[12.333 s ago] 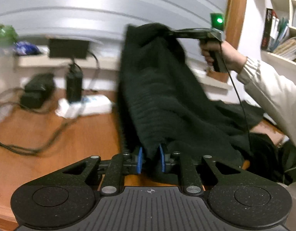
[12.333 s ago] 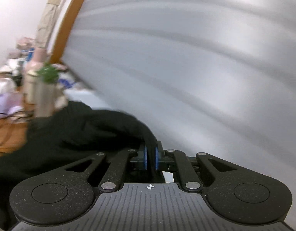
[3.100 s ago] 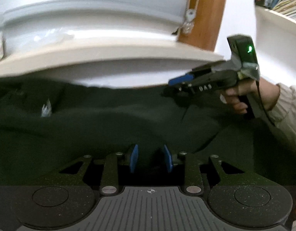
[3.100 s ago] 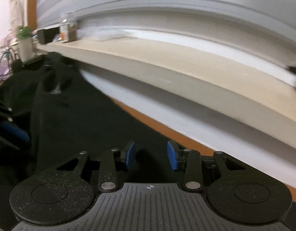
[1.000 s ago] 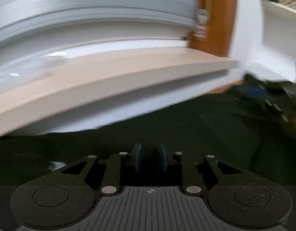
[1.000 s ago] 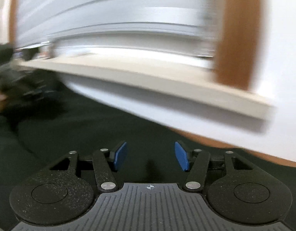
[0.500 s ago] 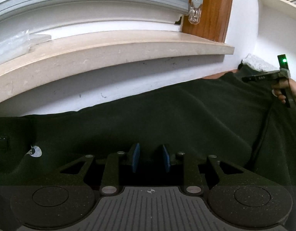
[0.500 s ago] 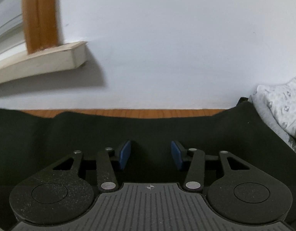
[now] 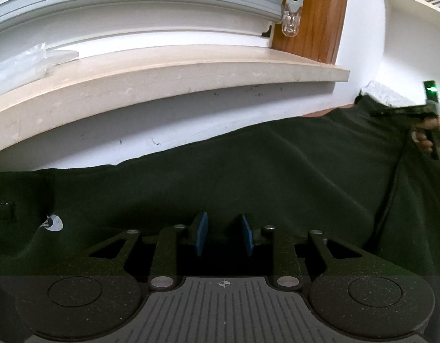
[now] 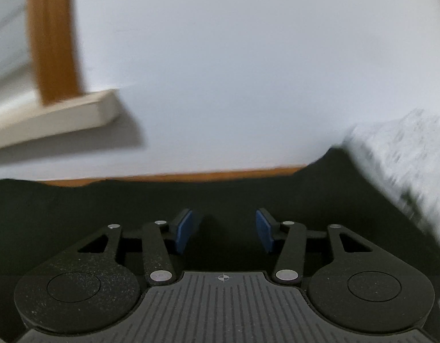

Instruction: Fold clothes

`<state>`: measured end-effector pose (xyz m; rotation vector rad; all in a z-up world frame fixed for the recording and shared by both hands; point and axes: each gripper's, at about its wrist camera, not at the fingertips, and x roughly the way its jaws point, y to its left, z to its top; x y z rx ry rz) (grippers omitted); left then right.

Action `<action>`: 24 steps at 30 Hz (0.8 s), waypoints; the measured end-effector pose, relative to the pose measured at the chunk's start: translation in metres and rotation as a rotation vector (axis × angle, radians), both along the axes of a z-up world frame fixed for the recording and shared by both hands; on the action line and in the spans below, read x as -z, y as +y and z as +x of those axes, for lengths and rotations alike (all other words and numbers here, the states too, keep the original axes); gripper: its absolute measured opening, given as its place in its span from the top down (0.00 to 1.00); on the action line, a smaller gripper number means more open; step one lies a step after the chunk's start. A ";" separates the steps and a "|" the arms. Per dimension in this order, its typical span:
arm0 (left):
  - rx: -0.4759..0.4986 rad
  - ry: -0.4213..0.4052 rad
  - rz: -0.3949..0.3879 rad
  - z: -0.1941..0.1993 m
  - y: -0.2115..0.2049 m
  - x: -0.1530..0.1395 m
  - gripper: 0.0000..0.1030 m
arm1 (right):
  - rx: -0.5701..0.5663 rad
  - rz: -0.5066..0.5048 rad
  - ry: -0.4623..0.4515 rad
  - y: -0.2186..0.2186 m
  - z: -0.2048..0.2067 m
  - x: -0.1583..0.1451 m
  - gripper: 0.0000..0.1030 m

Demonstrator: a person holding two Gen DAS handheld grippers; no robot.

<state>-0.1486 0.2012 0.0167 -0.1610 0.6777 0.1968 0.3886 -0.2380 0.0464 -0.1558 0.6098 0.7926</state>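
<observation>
A dark green garment [image 9: 277, 177], smooth and nearly flat with a small pale logo [image 9: 53, 223] near its left end, lies spread across the bench [image 10: 191, 177], whose orange-brown surface shows only as a thin strip along the white wall [image 10: 248, 71]. The garment's far edge runs just below the stone windowsill [image 9: 162, 77]; a pale patterned cloth [image 10: 406, 160] borders its right end. The left gripper [image 9: 224, 235] hovers low over the fabric, jaws narrowly parted; whether cloth sits between them cannot be told. The right gripper [image 10: 224, 234], jaws wider apart and just reopening slightly, clamps nothing. Only the left view shows the logo, blind cord pull [image 9: 291, 23], and the person's hand [image 9: 426, 134] holding the right gripper.
</observation>
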 end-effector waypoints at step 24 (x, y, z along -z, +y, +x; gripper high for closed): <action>0.017 -0.033 0.015 -0.023 -0.063 -0.049 0.39 | 0.048 0.045 -0.108 -0.070 -0.029 -0.007 0.33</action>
